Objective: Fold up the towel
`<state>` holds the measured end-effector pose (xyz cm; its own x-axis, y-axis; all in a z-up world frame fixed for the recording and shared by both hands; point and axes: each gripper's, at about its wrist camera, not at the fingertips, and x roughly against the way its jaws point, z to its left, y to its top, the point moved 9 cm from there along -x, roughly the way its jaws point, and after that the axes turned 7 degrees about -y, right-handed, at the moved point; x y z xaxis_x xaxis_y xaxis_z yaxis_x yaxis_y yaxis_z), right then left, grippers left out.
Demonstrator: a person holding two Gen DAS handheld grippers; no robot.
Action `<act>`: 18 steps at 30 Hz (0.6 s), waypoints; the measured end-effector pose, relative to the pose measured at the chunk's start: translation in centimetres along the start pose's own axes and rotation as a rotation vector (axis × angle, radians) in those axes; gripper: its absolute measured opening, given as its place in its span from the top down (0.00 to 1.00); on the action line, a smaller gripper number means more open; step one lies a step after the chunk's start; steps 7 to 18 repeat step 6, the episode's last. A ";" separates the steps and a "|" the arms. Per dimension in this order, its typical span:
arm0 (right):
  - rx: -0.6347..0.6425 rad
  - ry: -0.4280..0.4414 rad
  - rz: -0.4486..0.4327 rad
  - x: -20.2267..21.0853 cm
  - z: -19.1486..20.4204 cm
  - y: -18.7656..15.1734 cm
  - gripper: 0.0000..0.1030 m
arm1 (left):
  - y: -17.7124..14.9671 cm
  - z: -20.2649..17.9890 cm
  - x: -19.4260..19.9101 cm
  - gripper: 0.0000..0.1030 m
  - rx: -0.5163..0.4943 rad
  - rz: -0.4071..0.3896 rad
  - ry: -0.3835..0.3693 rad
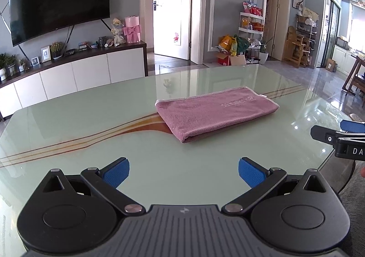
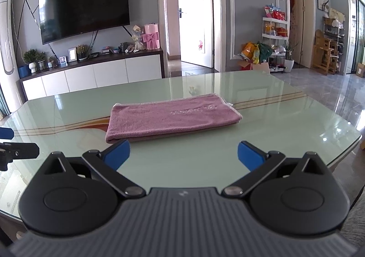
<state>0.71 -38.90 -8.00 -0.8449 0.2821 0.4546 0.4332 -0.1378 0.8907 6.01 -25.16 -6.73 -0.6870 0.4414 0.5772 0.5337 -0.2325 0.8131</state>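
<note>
- Left wrist view, starting at your far left: a dark television point(image 1: 59, 4) hangs on the grey wall over a long white cabinet point(image 1: 73, 77), both well beyond the glass table point(image 1: 79, 124).
- Your left gripper point(image 1: 183, 173) hangs over the near part of the table with its blue pads point(image 1: 116, 172) spread wide apart, holding nothing.
- The pink towel point(image 1: 216, 112) lies folded flat near the middle of the table, ahead of that gripper and a little to its right, well apart from the pads.
- Its long axis runs from near-left to far-right in this view; the rounded fold faces you along the near long edge, and the pale hemmed edges lie on the far side (stitched lettering sits toward the right end, too small to read).
- At the right edge, your right gripper point(image 1: 352, 130) pokes into frame, apart from the towel.
- Right wrist view: the towel point(image 2: 173, 120) lies almost crosswise, long axis left to right, its near-left corner just beyond your left-hand pad point(image 2: 117, 153).
- Your right gripper point(image 2: 183, 154) also has its fingers wide apart and empty, above the table point(image 2: 296, 124).
</note>
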 end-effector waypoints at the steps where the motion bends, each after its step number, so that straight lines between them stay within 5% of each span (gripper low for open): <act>1: -0.001 0.002 0.002 -0.1 0.0 -0.1 0.00 | 0.0 0.0 0.0 0.00 0.000 0.001 -0.001; 18: 0.000 0.003 0.008 -0.2 0.2 -0.3 0.00 | -0.1 -0.1 0.0 0.00 0.008 -0.009 -0.013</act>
